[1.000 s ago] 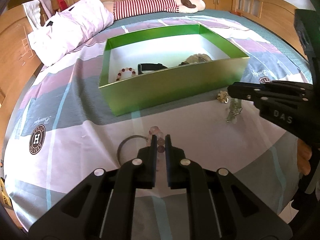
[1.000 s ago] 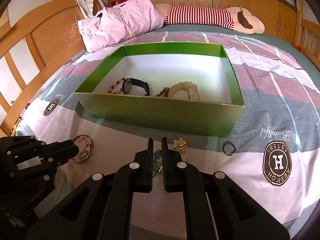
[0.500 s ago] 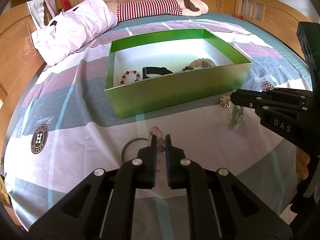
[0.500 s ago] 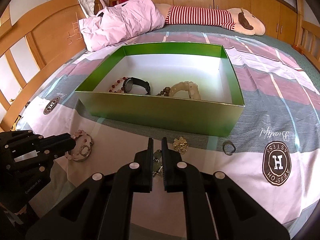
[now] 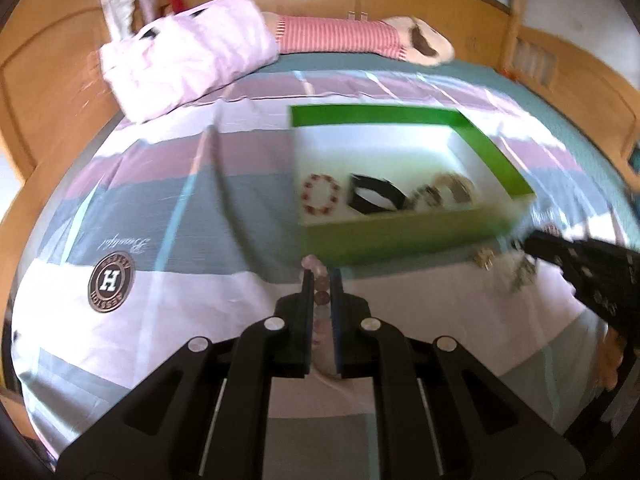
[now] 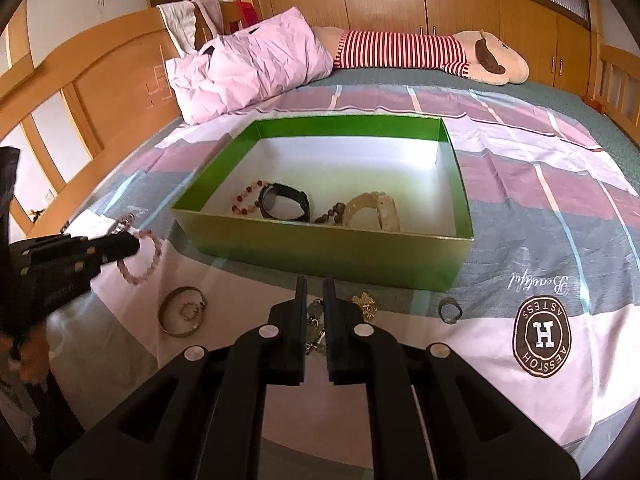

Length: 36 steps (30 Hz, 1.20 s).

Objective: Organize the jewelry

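Observation:
A green box (image 6: 320, 252) (image 5: 400, 236) stands on the bed and holds a red bead bracelet (image 6: 246, 202), a black watch (image 6: 284, 202) and a beige watch (image 6: 374, 210). My left gripper (image 5: 321, 276) is shut on a pink bead bracelet (image 6: 144, 258) and holds it above the sheet, left of the box. My right gripper (image 6: 315, 280) is shut over a greenish charm piece (image 6: 314, 312) on the sheet; whether it grips it I cannot tell. A metal bangle (image 6: 182, 316), a gold brooch (image 6: 366, 304) and a dark ring (image 6: 450, 312) lie in front of the box.
A pink pillow (image 6: 248, 68) and a striped plush toy (image 6: 420, 54) lie at the head of the bed. A wooden bed frame (image 6: 100, 92) runs along the left side. The left wrist view is blurred by motion.
My left gripper has lifted the pink bead bracelet off the sheet and swung left and up; the metal bangle stays on the sheet. My right gripper has barely moved.

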{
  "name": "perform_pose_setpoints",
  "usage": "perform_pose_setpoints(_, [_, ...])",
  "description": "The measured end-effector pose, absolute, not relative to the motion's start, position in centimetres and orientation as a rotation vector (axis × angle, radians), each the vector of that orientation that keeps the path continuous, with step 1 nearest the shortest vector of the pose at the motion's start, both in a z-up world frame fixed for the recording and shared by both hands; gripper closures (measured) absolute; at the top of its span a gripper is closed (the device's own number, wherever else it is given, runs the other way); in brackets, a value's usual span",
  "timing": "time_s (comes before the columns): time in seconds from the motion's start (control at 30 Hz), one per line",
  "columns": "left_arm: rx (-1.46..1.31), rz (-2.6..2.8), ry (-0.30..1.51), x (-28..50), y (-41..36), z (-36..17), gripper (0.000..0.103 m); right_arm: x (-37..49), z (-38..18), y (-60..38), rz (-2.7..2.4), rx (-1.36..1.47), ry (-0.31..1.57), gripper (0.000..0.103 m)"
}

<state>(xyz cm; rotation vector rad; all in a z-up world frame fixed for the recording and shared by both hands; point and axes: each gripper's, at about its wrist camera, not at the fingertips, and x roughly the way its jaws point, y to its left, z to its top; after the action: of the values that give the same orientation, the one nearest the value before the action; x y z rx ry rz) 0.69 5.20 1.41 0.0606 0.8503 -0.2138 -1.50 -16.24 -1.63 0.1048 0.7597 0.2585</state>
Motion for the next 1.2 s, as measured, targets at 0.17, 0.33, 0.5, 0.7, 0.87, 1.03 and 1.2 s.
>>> perform_pose_setpoints(0.17, [-0.043,-0.199,0.872,1.6,7.8,1.9,0.095,-1.8,-1.0,-16.5,0.258,0.105,0.751,0.096])
perform_pose_setpoints(0.33, [-0.025,-0.216,0.912,1.6,6.9,0.7,0.095,-1.4,-1.9,-17.2,0.209,0.106,0.781,0.096])
perform_pose_setpoints(0.5, [0.014,-0.247,0.938,1.2,5.5,-0.3,0.095,-1.0,-1.5,-18.5,0.194,0.142,0.778,0.096])
perform_pose_setpoints(0.7, [0.071,-0.264,0.943,0.6,3.8,-0.9,0.095,-0.8,-3.1,-16.9,0.218,0.094,0.830,0.096])
perform_pose_setpoints(0.87, [0.095,-0.269,0.938,0.3,3.1,-1.1,0.095,-1.0,-3.4,-16.2,0.234,0.080,0.836,0.096])
perform_pose_setpoints(1.03, [0.113,-0.264,0.909,0.2,2.7,-0.4,0.095,-0.6,-2.1,-16.3,0.236,0.097,0.809,0.096])
perform_pose_setpoints(1.2, [0.122,-0.289,0.862,1.6,2.0,1.8,0.095,0.9,1.5,-16.4,0.256,0.099,0.736,0.096])
